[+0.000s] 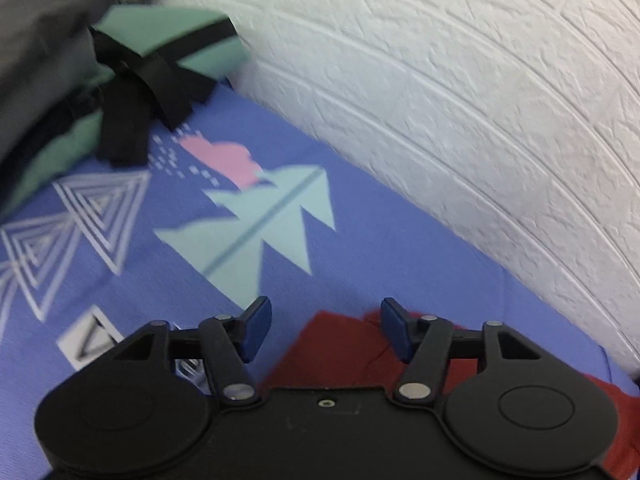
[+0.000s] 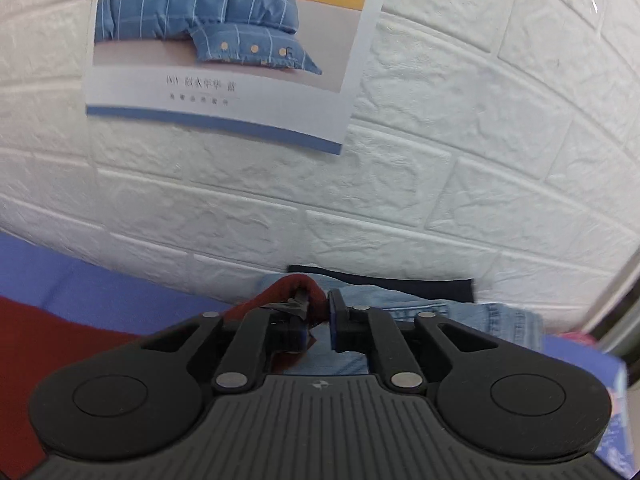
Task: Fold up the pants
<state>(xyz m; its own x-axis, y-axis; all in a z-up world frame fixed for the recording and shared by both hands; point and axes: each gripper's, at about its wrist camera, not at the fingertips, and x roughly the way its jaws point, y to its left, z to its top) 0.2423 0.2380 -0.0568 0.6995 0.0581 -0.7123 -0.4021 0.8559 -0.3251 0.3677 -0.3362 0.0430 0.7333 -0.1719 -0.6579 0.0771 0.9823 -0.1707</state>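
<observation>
Two claws over red pants [image 1: 332, 344]: left claw [image 1: 324, 330] wide.

Left hand-held gripper [image 1: 323, 330]: matt black plastic body, bright metal pivot pins, blue pads of smooth look. Beneath it — red pants [image 1: 340, 350], soft matt cloth, on a printed matt bed sheet [image 1: 360, 248]. Ahead of it — wall [image 1: 460, 100] of white embossed brick panel, rough, faintly sheened.

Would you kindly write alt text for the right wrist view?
The right gripper has red pants fabric draped over its left finger, jaws slightly parted. Beyond lie light-blue jeans on a purple sheet, with a bedding poster on the white brick wall.
</observation>
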